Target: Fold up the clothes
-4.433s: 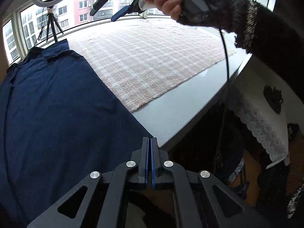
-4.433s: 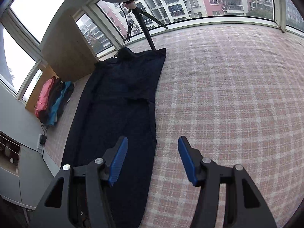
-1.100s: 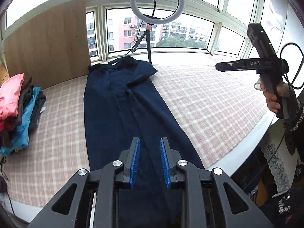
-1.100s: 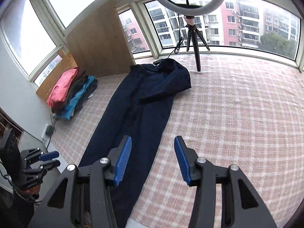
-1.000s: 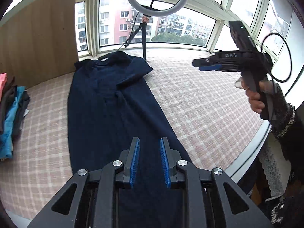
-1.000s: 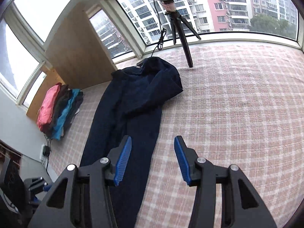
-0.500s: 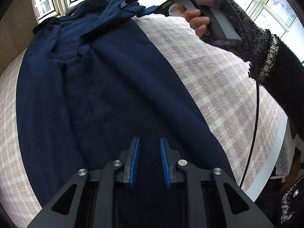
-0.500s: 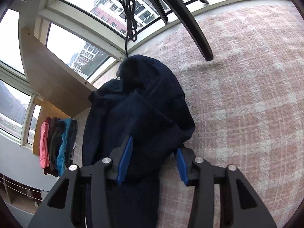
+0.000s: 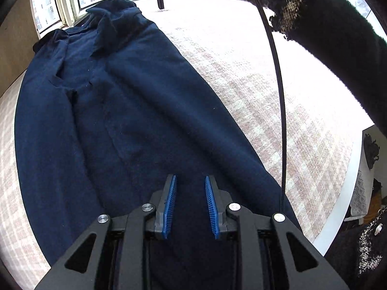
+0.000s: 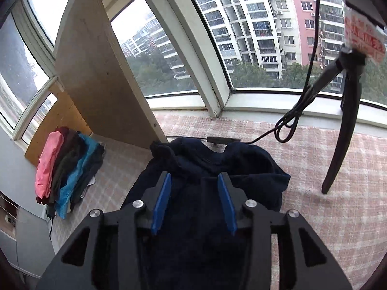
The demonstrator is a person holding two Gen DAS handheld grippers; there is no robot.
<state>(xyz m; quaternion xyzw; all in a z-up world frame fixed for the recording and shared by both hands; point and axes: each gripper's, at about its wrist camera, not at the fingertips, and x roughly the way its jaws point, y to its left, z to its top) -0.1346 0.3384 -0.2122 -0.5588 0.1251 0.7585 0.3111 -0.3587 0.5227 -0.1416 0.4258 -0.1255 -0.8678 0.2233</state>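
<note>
One navy garment (image 9: 125, 111) lies lengthwise on a pink plaid cloth (image 9: 254, 91). Two grippers hover over it, left gripper (image 9: 191, 204) narrowly parted, right gripper (image 10: 193, 203) wider, both empty. One clothes stack (image 10: 65, 169) sits beside.

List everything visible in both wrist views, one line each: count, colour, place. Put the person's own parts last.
navy garment: one, dark blue, spread lengthwise on the checked cloth, collar end toward the window.
checked cloth: one, pink and white, covers the table.
stack of folded clothes: one pile, pink, dark and blue, far left by the wooden panel.
wooden panel: one, light wood, against the window.
tripod leg: one seen, black, right of the collar.
cable: one, black, coiled behind the collar.
left gripper: open, over the garment's lower part.
right gripper: open, over the collar end.
</note>
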